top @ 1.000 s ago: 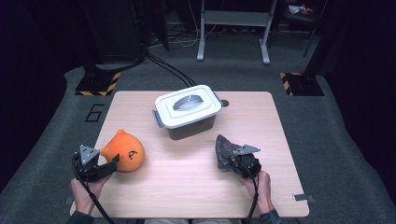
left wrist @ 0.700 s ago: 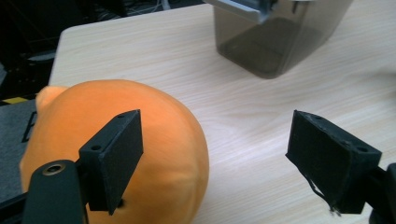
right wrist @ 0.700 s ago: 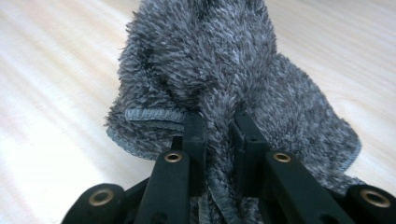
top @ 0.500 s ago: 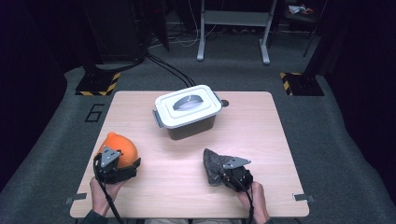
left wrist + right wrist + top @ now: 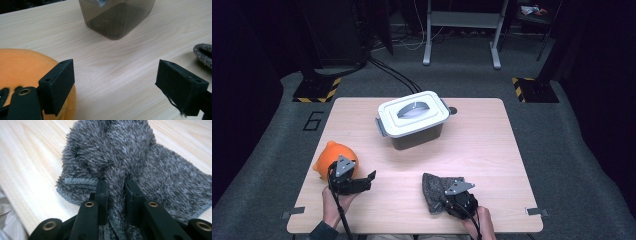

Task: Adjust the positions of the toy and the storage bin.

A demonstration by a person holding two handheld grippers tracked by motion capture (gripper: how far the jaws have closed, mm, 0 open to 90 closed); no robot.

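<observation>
- Near the front edge of the wooden table (image 5: 492, 150), seen from the high view, the left gripper (image 5: 362, 181) lies low in the person's left hand (image 5: 333, 205), just beside an orange plush toy (image 5: 328, 156) at the table's left; its jaws stand wide apart and have just been opening, with bare wood between them.
- Same view, further right: the right gripper (image 5: 439, 199) sits in the person's right hand (image 5: 481, 222) at the near edge, its jaws pinched on a grey fuzzy cloth (image 5: 436, 185) that lies crumpled on the table. Gripper and cloth are well apart from the toy.
- Behind both, toward the middle of the table, stands a dark translucent storage box (image 5: 417, 136) with a white lid (image 5: 412, 113) shut on it and a grey handle on top.
- Left gripper view: the two black jaws rise far apart, nothing caught between them. The orange toy (image 5: 22, 67) bulges at the lower left, against the outer side of the left-hand jaw. The box's smoky wall (image 5: 117, 17) is ahead on the wood, and an edge of the grey cloth (image 5: 203, 51) shows at the far right.
- Right gripper view: the jaws are drawn close together with a fold of the grey cloth (image 5: 160, 175) squeezed between their pads. The pile is shaggy, a stitched hem runs along its left edge, and the rest spreads over the pale wood (image 5: 27, 165) ahead.
</observation>
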